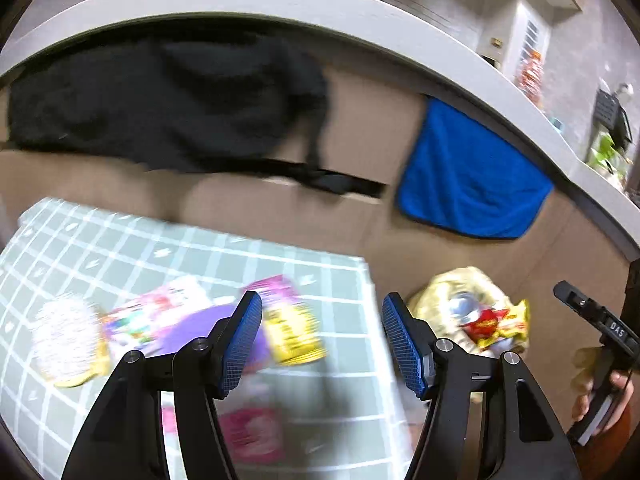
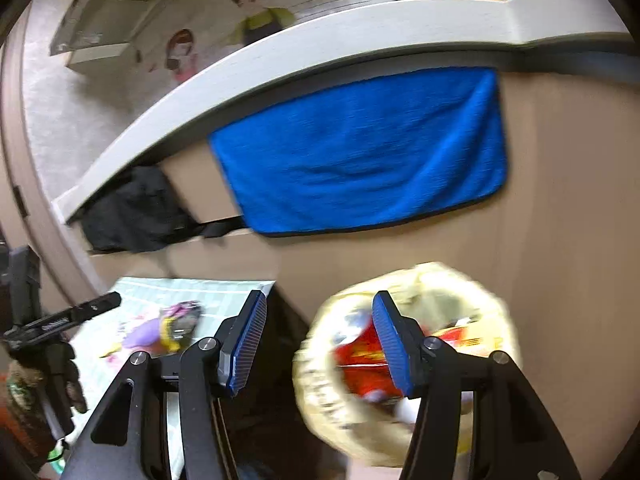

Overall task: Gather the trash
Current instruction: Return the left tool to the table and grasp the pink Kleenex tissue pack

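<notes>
My left gripper (image 1: 322, 340) is open and empty above a table with a green checked cloth (image 1: 200, 248). On the cloth lie a yellow and pink packet (image 1: 294, 328), a pink and purple wrapper (image 1: 160, 312), a white crumpled ball (image 1: 66, 336) and a pink wrapper (image 1: 250, 432). A yellowish trash bag (image 1: 452, 292) holding red and yellow wrappers (image 1: 496, 322) stands right of the table. My right gripper (image 2: 318, 344) is open and empty just above that bag (image 2: 448, 280), with a red wrapper (image 2: 356, 356) inside. The images are blurred.
A blue towel (image 2: 360, 152) hangs on the brown wall under a white counter edge (image 2: 280, 48). A black bag (image 1: 160, 96) lies on a ledge behind the table. The right gripper's handle (image 1: 600, 328) shows at the left view's right edge.
</notes>
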`<state>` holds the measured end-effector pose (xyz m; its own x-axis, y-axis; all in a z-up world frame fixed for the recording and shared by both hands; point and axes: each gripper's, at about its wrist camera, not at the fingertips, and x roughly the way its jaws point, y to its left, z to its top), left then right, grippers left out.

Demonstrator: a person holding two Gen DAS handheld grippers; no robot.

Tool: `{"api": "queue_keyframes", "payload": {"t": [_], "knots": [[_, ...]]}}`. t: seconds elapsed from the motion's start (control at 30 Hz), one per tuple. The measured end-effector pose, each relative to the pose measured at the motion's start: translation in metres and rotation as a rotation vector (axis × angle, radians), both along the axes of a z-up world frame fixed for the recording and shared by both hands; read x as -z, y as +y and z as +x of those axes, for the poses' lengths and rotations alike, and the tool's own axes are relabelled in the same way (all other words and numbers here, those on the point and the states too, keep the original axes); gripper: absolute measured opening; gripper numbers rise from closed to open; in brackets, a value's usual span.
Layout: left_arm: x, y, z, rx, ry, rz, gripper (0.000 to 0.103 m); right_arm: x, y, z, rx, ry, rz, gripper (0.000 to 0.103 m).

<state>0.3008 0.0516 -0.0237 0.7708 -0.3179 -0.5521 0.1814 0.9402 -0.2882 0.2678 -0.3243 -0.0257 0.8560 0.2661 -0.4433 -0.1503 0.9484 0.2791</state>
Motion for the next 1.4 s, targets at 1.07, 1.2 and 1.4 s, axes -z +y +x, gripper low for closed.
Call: {"api": "queue_keyframes", "payload": {"t": [1.07,1.2,1.4], "knots": [[0.106,0.125,0.08,0.084,0.308,-0.038,0.064,0.053,0.125,0.012,-0.315,0.185,-0.034,0.053],[0.105,0.111,0.051,0.154,0.302,0.032,0.064,0.06,0.125,0.02,-0.317,0.205,-0.002,0.053],[0.095,0.117,0.053,-0.003,0.269,-0.023,0.064,0.062,0.146,0.023,-0.362,0.203,-0.007,0.053]]}}
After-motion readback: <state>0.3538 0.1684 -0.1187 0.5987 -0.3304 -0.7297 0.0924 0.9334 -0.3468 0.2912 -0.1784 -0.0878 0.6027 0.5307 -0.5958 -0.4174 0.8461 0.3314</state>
